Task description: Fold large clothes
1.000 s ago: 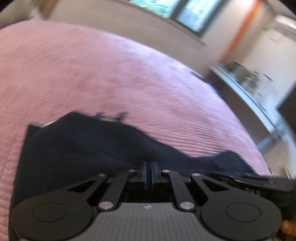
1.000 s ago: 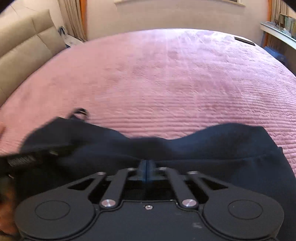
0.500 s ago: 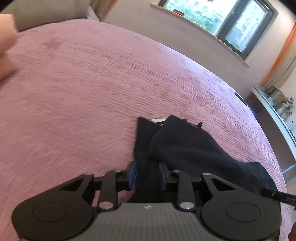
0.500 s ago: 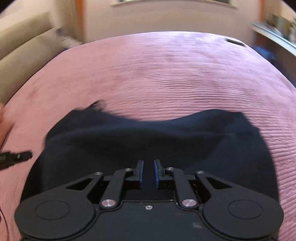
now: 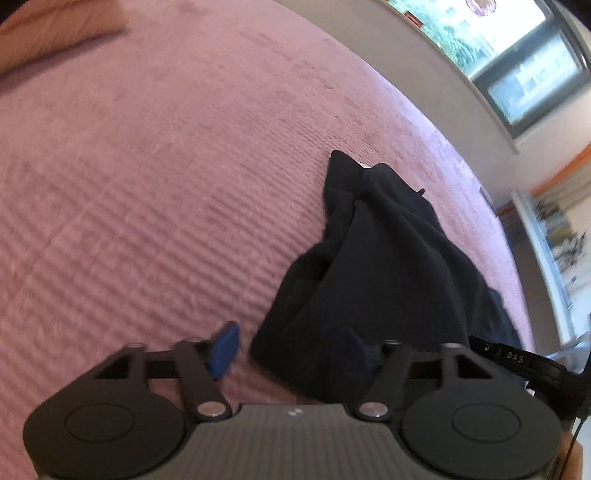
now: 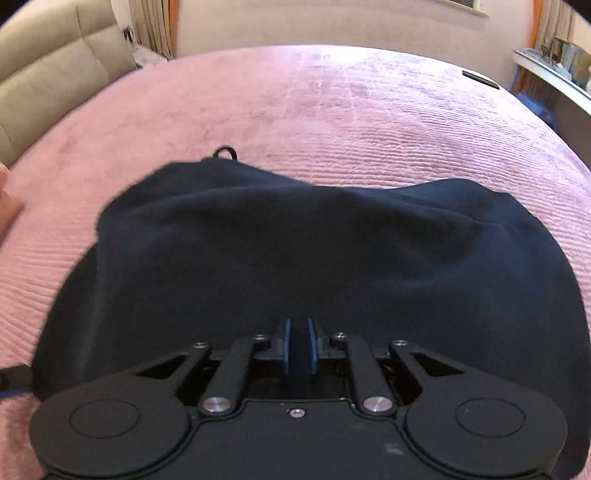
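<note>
A dark navy garment (image 5: 388, 266) lies bunched in a long heap on the pink bedspread (image 5: 147, 166). My left gripper (image 5: 291, 349) hovers at its near end, jaws opening wide. The left blue pad (image 5: 225, 349) is clear of the cloth, and the heap's near corner lies loose between the jaws. In the right wrist view the garment (image 6: 295, 251) spreads wide, a small loop (image 6: 225, 151) at its far edge. My right gripper (image 6: 298, 347) sits low over its near edge, the pads a narrow gap apart and not pinching. The right gripper's black body (image 5: 517, 360) shows at the lower right of the left wrist view.
A beige padded headboard (image 6: 48, 81) and curtains stand at the far left of the bed. A window (image 5: 517, 55) and a cluttered shelf (image 5: 554, 229) line the right side. A small dark object (image 6: 480, 78) lies on the far bedspread. A pale pink shape (image 5: 55, 26) is at the upper left.
Both grippers were shut on the garment's edge a second ago. The left one has since swung left and opened wide, letting the cloth drop. The right pads have parted slightly.
</note>
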Motion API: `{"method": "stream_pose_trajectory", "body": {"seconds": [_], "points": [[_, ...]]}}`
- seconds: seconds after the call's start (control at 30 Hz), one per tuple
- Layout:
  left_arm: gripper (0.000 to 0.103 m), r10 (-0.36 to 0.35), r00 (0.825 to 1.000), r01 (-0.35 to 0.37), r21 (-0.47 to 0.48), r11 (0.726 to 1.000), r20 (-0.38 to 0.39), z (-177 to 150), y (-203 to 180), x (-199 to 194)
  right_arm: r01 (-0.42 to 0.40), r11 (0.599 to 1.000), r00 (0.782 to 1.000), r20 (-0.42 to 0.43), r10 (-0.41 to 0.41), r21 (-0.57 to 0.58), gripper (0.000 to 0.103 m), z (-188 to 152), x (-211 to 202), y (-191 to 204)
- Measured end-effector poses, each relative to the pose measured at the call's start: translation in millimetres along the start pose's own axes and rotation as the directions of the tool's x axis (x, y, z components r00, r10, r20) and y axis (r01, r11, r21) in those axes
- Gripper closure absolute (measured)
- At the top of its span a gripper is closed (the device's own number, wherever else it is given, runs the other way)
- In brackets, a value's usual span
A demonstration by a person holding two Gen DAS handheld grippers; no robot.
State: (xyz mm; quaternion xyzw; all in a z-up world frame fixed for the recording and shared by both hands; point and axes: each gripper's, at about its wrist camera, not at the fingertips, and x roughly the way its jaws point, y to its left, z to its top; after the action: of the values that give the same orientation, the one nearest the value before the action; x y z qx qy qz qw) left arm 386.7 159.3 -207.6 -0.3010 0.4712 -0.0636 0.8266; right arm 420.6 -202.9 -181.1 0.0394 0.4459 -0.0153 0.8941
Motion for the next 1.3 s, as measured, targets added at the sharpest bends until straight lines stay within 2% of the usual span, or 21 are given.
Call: {"method": "stream_pose_trajectory", "body": {"seconds": [0.03,0.1,0.23,0.3,0.4,0.5,0.57,0.63,0.8,0.87,0.93,1.03,1.2,1.27,1.3], "points": [[0.029,-0.018,1.0,0.018,-0.026,0.999,-0.007,-5,5,0,0.004,1.0,1.0,0.002,-0.004,0.003,0.09,-4,-5,-2],[0.034,-0.026,0.999,0.025,-0.04,0.999,-0.021,-12,11,6,0.007,1.0,1.0,0.003,-0.007,0.019,0.09,-15,-9,-4],[0.034,-0.086,0.995,0.087,-0.019,0.996,0.045,-14,11,21,0.015,0.999,1.0,0.013,-0.015,0.03,0.089,-34,-6,0],[0.03,-0.151,0.985,0.154,-0.027,0.988,0.089,-9,13,33,0.016,0.999,1.0,0.018,-0.017,0.034,0.086,-33,-4,2],[0.032,-0.217,0.965,0.229,-0.068,0.971,0.145,5,18,54,0.015,0.999,1.0,0.02,-0.016,0.05,0.086,-31,0,2],[0.044,-0.278,0.947,0.296,-0.102,0.95,0.158,16,17,74,0.013,0.999,1.0,0.025,-0.014,0.037,0.085,-33,0,2],[0.067,-0.291,0.947,0.306,-0.106,0.946,0.138,16,14,84,0.006,0.999,0.999,0.034,-0.007,0.036,0.085,-34,-7,1],[0.075,-0.321,0.941,0.333,-0.128,0.934,0.111,12,15,85,-0.005,0.999,0.999,0.049,0.003,0.045,0.086,-32,-14,0],[0.071,-0.323,0.941,0.334,-0.136,0.933,0.099,14,13,93,0.032,0.999,0.992,0.122,-0.037,0.036,0.092,-28,-25,3],[0.062,-0.33,0.939,0.342,-0.143,0.929,0.102,21,8,103,0.04,0.999,0.991,0.125,-0.043,0.03,0.093,-25,-17,5],[0.062,-0.322,0.941,0.334,-0.128,0.934,0.107,26,-1,109,0.05,0.999,0.997,0.054,-0.051,0.004,0.093,-31,8,8],[0.067,-0.301,0.948,0.313,-0.124,0.942,0.109,24,-6,106,0.07,0.997,0.993,0.1,-0.066,-0.039,0.092,-44,15,13],[0.062,-0.218,0.965,0.241,-0.163,0.957,0.146,11,-7,85,0.006,1.0,0.998,0.064,-0.005,-0.017,0.092,-39,5,0],[0.05,-0.186,0.969,0.213,-0.168,0.962,0.162,7,-11,78,-0.018,1.0,0.998,0.06,0.018,-0.005,0.092,-37,-4,-4],[0.049,-0.168,0.973,0.193,-0.16,0.968,0.16,5,-15,77,-0.029,1.0,0.998,0.058,0.03,-0.007,0.092,-38,-6,-6]]}}
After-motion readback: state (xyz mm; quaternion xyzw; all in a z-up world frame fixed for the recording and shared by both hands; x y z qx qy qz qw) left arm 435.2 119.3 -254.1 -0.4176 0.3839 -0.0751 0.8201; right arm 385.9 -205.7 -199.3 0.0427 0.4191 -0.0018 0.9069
